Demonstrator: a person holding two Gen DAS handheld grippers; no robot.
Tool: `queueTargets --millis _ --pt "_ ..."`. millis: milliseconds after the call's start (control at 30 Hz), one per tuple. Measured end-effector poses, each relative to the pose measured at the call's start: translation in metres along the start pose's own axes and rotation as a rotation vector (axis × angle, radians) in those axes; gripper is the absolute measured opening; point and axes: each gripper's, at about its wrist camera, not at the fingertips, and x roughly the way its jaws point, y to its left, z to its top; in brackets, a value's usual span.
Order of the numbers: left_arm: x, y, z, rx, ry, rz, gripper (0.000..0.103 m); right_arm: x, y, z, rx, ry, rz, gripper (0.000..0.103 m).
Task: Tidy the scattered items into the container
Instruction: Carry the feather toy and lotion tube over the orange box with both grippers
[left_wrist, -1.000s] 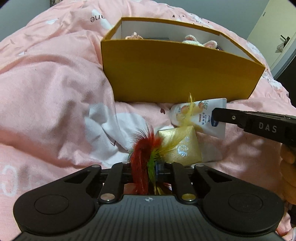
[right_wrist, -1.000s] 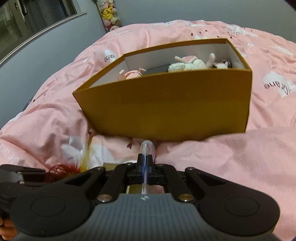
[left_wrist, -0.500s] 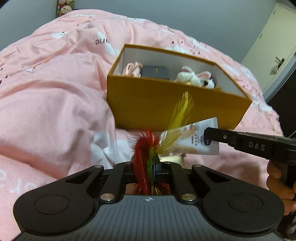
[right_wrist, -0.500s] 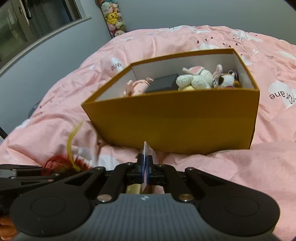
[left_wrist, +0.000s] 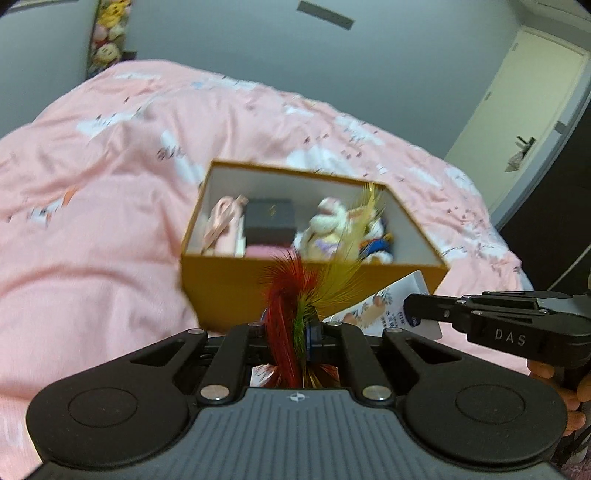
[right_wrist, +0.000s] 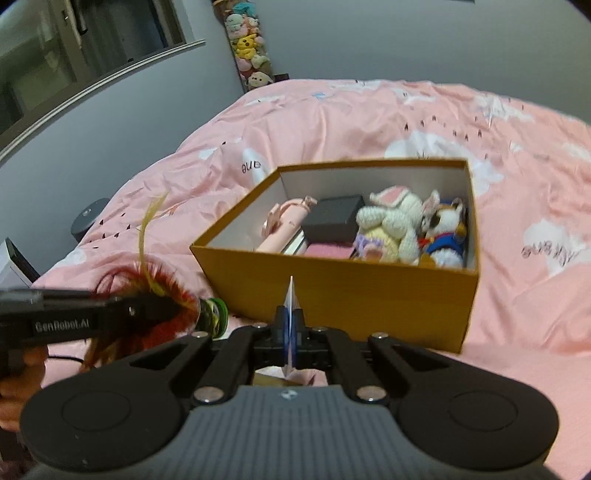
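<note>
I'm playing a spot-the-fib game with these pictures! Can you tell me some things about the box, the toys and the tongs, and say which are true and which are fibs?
1. The left tongs are pinching a red, green and yellow feather toy. True.
2. The right tongs are open with nothing in them. False: they are shut on the flat end of a white tube.
3. The orange box is empty. False: a cream knitted bunny, a small black box and other things already lie inside.
4. The orange box sits on a pink bedcover. True.
5. The feather toy is already inside the box. False: it is held in front of it.
</note>
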Motion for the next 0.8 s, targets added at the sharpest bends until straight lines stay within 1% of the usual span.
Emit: queueTargets --millis 100,167,267,400,500,567,633,733,800 --pt "-0.001 -0.007 0.016 0.021 -0.016 -0.024 0.010 -0.012 -0.001 0.011 -0.023 -0.017 -0.003 0.001" --pt "-0.001 -0.012 0.028 0.037 -0.030 -0.033 0.010 -0.018 -0.008 0.022 0.009 -0.021 0.023 0.001" --pt "-0.001 -0.021 0.047 0.068 -0.057 -0.046 0.010 -0.032 -0.014 0.040 0.022 -0.068 0.045 0.001" --pt "0.002 -0.032 0.071 0.102 -0.090 -0.071 0.010 -0.046 -0.016 0.063 -0.005 -0.136 0.010 0.001" --pt "0.013 -0.038 0.087 0.117 -0.098 -0.096 0.010 -0.048 -0.022 0.080 -0.025 -0.156 -0.025 0.001" --pt "0.022 -0.041 0.096 0.120 -0.090 -0.114 0.010 -0.045 -0.027 0.090 -0.041 -0.152 -0.062 0.001" --pt "0.034 -0.043 0.102 0.121 -0.070 -0.136 0.010 -0.039 -0.031 0.097 -0.047 -0.128 -0.098 0.001" --pt "0.058 -0.045 0.107 0.115 -0.020 -0.179 0.010 -0.025 -0.040 0.105 -0.049 -0.059 -0.138 0.001" --pt "0.075 -0.046 0.107 0.118 0.008 -0.194 0.010 -0.015 -0.045 0.107 -0.050 -0.010 -0.156 0.001"
